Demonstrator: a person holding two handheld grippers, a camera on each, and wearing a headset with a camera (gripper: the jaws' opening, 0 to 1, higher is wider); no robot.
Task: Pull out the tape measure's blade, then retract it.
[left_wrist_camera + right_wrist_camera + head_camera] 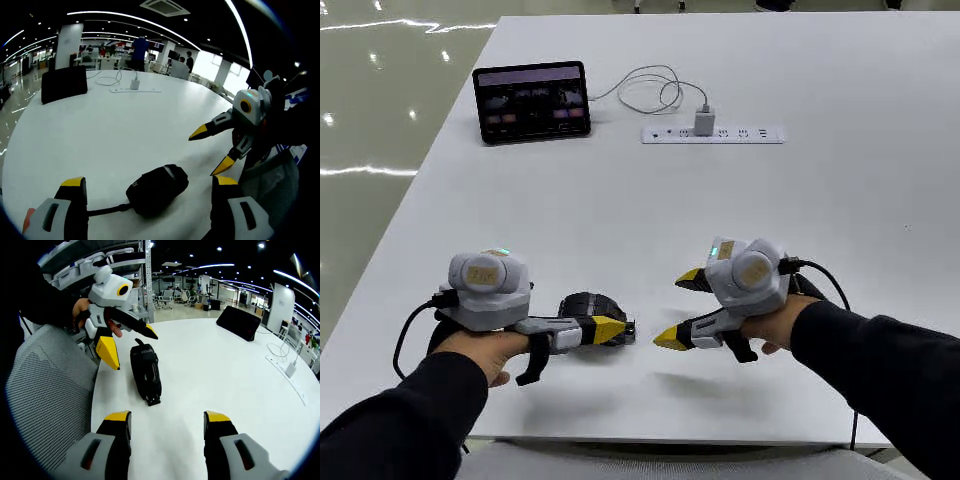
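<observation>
The white table (800, 220) carries only a few things. A black tape measure (157, 189) lies on it between the two spread fingers of the left gripper (149, 183), its body apart from both. It is also a little ahead of the parted fingers of the right gripper (167, 416). Far beyond all the fingertips a dark tablet (531, 101) stands propped. Beside it lies a white power strip (712, 134) with a white charger (704, 122) plugged in, and the charger's cable (645, 92) is looped on the table.
</observation>
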